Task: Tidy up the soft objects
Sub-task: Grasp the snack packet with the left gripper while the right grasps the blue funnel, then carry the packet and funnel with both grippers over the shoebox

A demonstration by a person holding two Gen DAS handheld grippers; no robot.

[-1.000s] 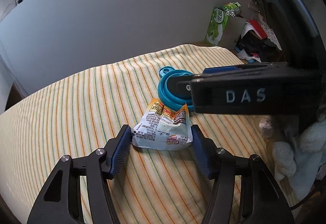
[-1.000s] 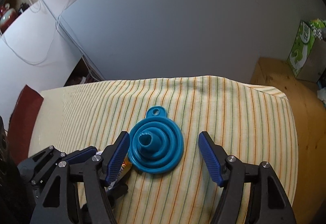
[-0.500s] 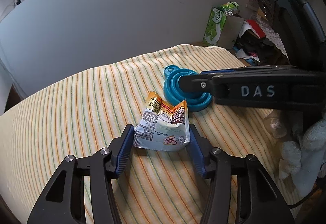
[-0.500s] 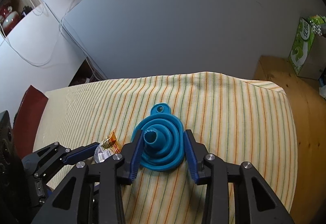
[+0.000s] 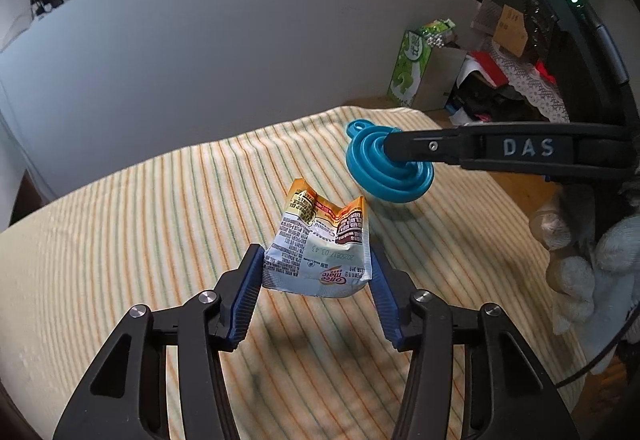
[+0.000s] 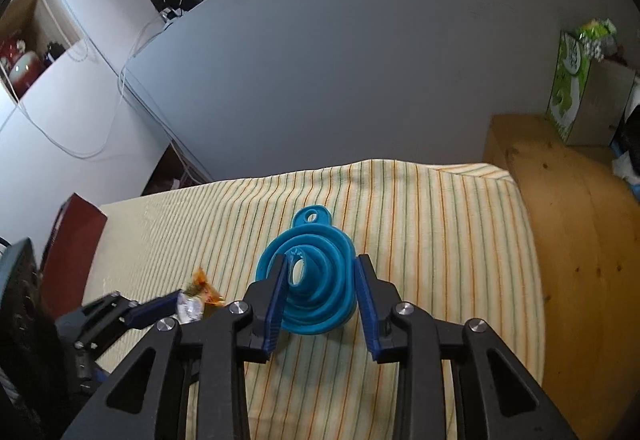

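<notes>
Moved since a second ago: both things were lying flat on the striped cloth (image 5: 168,224), now both are up off it, shadows underneath.
Left gripper (image 5: 316,276): about half open, pads pinching the snack packet (image 5: 320,252) by its side edges; the packet sags and crumples between them, low over the near middle of the cloth.
Right gripper (image 6: 320,294): jaws closing, fairly narrow, clamped on the blue folding funnel (image 6: 310,280), which is squashed and tilted between the pads, hanging over the cloth's far right part.
What could go wrong: packet's slick and held only at the edges, so a quick swing could let it slide out. Funnel is springy rubber; it's gripped off-centre and could pop free or flip if the squeeze goes on.
Collision risk: the two grippers sit close, right one just beyond the packet, easy to bump if either crosses.
Room: lots of bare cloth to the left; grey board (image 6: 360,60) blocks the back; cloth ends right at bare wood (image 6: 580,240).
</notes>
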